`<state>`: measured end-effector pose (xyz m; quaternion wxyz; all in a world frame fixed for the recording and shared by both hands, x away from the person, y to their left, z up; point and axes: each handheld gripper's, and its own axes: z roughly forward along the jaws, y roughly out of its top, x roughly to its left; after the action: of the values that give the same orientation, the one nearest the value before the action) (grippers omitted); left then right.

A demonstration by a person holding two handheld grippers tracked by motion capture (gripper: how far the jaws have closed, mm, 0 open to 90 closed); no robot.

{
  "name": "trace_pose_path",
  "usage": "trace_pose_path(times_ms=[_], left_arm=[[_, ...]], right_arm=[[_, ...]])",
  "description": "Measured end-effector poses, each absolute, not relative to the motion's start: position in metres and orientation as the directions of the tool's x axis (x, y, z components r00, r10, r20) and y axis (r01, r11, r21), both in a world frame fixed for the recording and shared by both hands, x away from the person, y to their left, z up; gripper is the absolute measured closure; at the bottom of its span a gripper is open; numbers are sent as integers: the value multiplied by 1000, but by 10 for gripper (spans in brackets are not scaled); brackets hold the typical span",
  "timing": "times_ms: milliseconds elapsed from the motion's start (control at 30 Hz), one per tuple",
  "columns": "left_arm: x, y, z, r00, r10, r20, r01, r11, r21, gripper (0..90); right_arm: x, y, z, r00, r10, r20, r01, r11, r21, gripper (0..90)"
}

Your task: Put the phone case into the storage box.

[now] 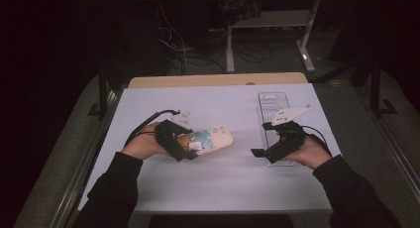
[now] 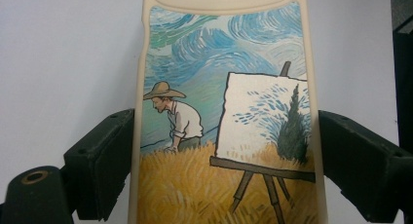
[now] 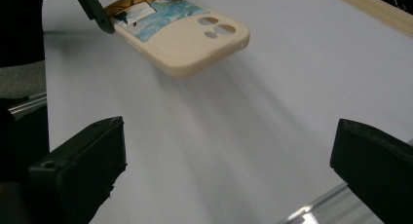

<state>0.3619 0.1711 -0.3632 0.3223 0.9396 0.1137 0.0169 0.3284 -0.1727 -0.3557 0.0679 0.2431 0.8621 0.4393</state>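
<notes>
A cream phone case with a painted scene of a man in a straw hat at an easel is held by its long sides in my left gripper, left of the table's middle. In the left gripper view the case sits between both black pads, and my left gripper is shut on it. The right gripper view shows the case tilted, camera end raised off the white surface, with a shadow under it. My right gripper is at the right, open, with nothing between its jaws.
A clear ribbed plastic tray lies lengthwise at the right, partly under the right hand. White sheet covers the table, with a wooden edge at the far side. Desk legs and cables stand beyond in the dark.
</notes>
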Motion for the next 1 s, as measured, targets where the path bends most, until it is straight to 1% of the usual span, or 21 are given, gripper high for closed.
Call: trace_pose_path(times_ms=[200,400,433,533,567,667,700,800,833,1000], left_arm=[[361,170,-363,979,201,-38,183,-772,609,110],[359,168,-363,983,181,-39,168,-783,599,111],[359,168,-363,983,180,-36,166,-783,600,111],[358,166,-363,985,168,-32,154,-788,596,111],[357,166,-363,986,162,-32,149,-790,595,111],[356,165,-363,989,147,-29,135,-794,593,111],[356,164,-364,989,144,-31,134,-794,593,111],[355,163,-364,992,125,-28,118,-805,582,111],[354,162,-365,992,121,-29,116,-805,581,111],[352,160,-366,994,106,-31,105,-813,572,111]], right_arm=[[336,-162,-353,-882,459,107,366,524,769,0],[343,-151,-349,-905,416,93,330,548,769,0],[346,-148,-347,-916,393,79,307,561,769,0],[349,-144,-346,-923,376,78,297,570,766,0],[351,-139,-345,-932,355,66,276,583,764,0],[353,-135,-344,-938,340,66,269,595,758,0],[353,-129,-343,-946,316,73,259,602,755,0],[355,-125,-342,-952,301,61,242,612,753,0],[356,-121,-343,-958,280,63,230,617,752,0],[357,-113,-345,-963,257,84,230,616,754,0]])
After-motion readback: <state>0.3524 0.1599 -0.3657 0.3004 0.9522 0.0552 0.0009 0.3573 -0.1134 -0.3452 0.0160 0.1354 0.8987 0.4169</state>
